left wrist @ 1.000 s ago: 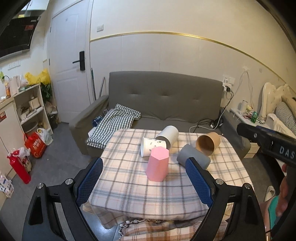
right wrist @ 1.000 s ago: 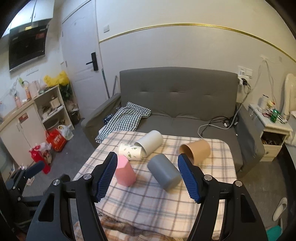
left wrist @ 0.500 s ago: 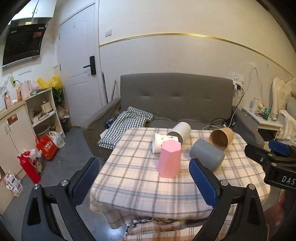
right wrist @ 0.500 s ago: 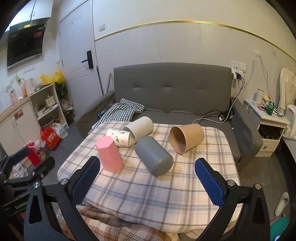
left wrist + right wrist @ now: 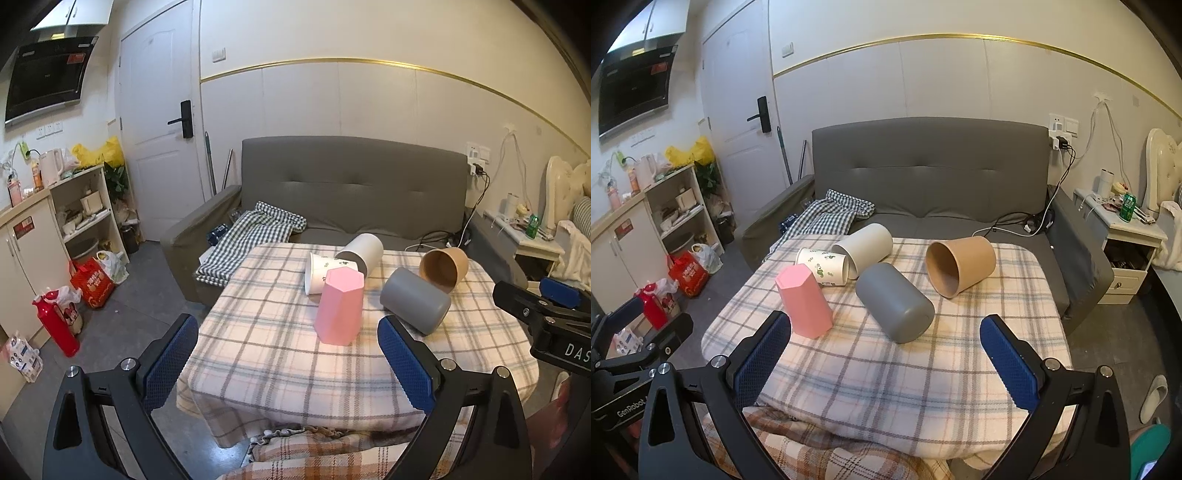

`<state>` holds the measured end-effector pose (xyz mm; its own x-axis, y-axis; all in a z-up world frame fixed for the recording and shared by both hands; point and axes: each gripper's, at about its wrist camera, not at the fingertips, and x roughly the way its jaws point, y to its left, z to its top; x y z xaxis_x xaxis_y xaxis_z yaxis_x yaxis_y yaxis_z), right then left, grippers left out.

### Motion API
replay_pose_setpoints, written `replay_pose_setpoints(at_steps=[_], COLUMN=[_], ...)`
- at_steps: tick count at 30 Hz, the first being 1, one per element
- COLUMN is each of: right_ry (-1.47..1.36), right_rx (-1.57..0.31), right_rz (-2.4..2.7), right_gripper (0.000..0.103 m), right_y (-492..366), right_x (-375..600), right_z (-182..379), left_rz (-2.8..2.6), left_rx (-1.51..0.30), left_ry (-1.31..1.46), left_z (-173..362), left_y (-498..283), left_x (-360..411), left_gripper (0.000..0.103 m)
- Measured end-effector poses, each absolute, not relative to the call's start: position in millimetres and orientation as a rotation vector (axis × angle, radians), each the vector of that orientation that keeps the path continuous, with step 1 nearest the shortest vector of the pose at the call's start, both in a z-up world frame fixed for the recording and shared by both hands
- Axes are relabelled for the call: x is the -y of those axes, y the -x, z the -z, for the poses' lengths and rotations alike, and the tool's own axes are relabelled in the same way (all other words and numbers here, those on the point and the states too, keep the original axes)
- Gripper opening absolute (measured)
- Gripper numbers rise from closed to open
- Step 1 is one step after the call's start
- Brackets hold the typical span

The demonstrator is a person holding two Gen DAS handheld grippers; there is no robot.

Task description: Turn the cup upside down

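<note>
- Pink cup [image 5: 804, 305] stands upside down on the table [image 5: 886, 369].
- Grey cup [image 5: 894, 302], brown cup [image 5: 961, 265], white cup [image 5: 866, 244] and printed cup [image 5: 823, 266] lie on their sides.

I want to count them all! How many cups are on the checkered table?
5. The pink cup stands upside down, front left. The grey cup lies mid-table, the brown cup lies right, and the white cup and leaf-print cup lie behind.

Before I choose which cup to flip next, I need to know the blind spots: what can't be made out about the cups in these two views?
- Pink cup: both views show only its closed top and sides; whether it has an open end underneath is hidden against the tablecloth.
- Printed paper cup: pink cup covers part of it in the left wrist view.
- Grey cup: no opening shows in either view.
</note>
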<state>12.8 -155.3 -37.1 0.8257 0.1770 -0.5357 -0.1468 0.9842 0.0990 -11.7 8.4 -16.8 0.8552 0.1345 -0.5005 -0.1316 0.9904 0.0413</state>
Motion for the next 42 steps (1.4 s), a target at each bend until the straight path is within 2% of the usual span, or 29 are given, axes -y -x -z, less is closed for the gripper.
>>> replay_pose_setpoints(at_steps=[42], right_ry=[-0.036], right_rx=[-0.601], right_rz=[-0.170], right_gripper=[0.103], right_y=[-14.7], right_x=[150.6], right_z=[44.4], left_rz=[-0.139], left_rx=[-0.540], left_ry=[-0.005], left_z=[22.6], left_y=[14.6], left_x=[-8.1], left_gripper=[0.101])
